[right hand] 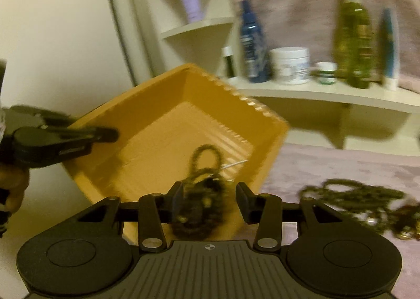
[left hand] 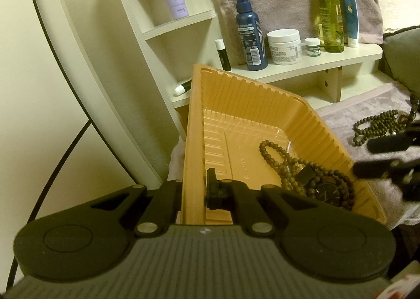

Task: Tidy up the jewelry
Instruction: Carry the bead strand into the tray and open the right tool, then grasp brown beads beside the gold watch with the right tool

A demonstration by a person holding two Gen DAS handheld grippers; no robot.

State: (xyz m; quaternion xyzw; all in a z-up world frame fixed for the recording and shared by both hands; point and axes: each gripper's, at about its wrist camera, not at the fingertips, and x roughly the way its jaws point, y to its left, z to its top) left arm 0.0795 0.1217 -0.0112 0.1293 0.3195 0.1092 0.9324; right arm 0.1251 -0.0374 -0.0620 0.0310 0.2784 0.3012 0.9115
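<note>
An orange ribbed plastic tray [left hand: 236, 104] is tilted up, with my left gripper [left hand: 193, 191] shut on its near wall. In its low corner lie dark wooden bead strings [left hand: 288, 165] and a black watch [left hand: 325, 191]. My right gripper [right hand: 210, 202] stands open just above that pile of beads [right hand: 204, 157], with its pads apart and nothing pressed between them. From the left wrist view the right gripper [left hand: 367, 157] hangs at the tray's right rim. More bead strings [right hand: 354, 199] lie loose on the mauve cloth to the right of the tray [right hand: 162, 104]. The right wrist view is blurred.
Behind the tray is a white shelf [left hand: 315, 65] holding a blue spray bottle [left hand: 249, 33], a white cream jar [left hand: 283, 45], a green bottle [left hand: 329, 15] and tubes. A mauve towel [left hand: 367, 112] covers the surface. A hand [right hand: 13, 188] holds the left gripper.
</note>
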